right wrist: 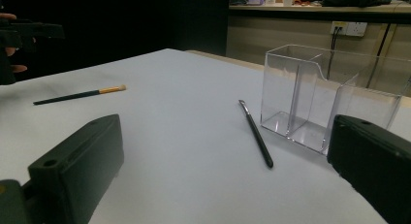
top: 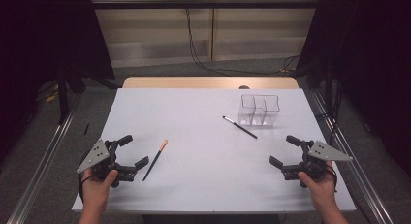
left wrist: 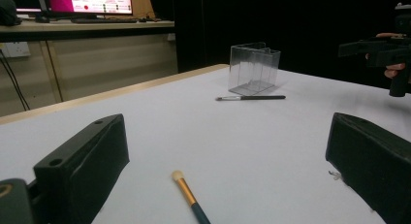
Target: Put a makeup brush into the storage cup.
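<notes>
Now, left to right as I see it from the high view.
Left gripper (top: 137, 152): lower left of the frame, held in a hand just above the table (top: 203, 185); jaws spread wide, nothing between them. In its own view I look out between both black jaws at the bare white top.
Orange-tipped brush (top: 155, 159): lying flat just right of my left gripper, near its lower jaw but not touching it, orange end pointing to the upper right. In the left gripper view its pale tip (left wrist: 178, 176) sits low in the frame, between the jaws.
Black brush (top: 240, 127): centre right, lying flat at a slant, bristle end to the upper left, its lower end near the holder's front. I cannot tell whether they touch.
Clear holder (top: 260, 109): upper right of the table, upright, with three compartments. In the right gripper view it stands at centre right.
Right gripper (top: 285, 150): lower right, held in a hand, jaws spread wide and gripping nothing, pointing toward the upper left of the frame, well apart from both brushes.
</notes>
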{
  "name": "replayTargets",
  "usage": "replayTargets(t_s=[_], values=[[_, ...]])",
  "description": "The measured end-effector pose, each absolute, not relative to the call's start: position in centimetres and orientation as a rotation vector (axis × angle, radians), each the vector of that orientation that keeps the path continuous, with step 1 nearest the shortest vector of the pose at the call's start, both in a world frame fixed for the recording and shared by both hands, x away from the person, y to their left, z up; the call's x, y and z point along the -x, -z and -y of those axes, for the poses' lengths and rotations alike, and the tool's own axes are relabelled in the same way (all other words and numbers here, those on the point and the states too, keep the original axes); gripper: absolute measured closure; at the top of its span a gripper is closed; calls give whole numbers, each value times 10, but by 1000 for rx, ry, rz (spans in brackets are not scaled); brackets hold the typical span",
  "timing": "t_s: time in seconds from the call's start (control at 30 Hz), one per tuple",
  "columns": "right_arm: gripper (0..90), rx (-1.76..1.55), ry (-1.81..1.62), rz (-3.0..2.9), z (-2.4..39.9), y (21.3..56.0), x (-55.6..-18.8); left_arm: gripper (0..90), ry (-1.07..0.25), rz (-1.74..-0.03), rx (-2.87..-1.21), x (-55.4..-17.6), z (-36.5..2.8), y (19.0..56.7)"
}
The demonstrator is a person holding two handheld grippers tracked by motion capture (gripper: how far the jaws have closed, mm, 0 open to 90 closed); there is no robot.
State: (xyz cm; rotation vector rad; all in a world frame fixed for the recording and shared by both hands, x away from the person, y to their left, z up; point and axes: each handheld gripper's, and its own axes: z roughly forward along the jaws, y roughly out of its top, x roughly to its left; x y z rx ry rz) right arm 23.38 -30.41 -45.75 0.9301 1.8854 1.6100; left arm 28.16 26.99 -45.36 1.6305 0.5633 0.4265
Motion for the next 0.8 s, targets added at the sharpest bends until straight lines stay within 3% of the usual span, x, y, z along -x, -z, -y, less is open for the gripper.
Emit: replayTargets(t_s=[0.47,0.8], values=[[0,-919,-1608,-1893,302,458,-236,11,-409,-645,-1696,-289,-260,452],[0,-929,-1604,-1900,302,459,-236,11,-362,-710,-1914,-296,-238,453]])
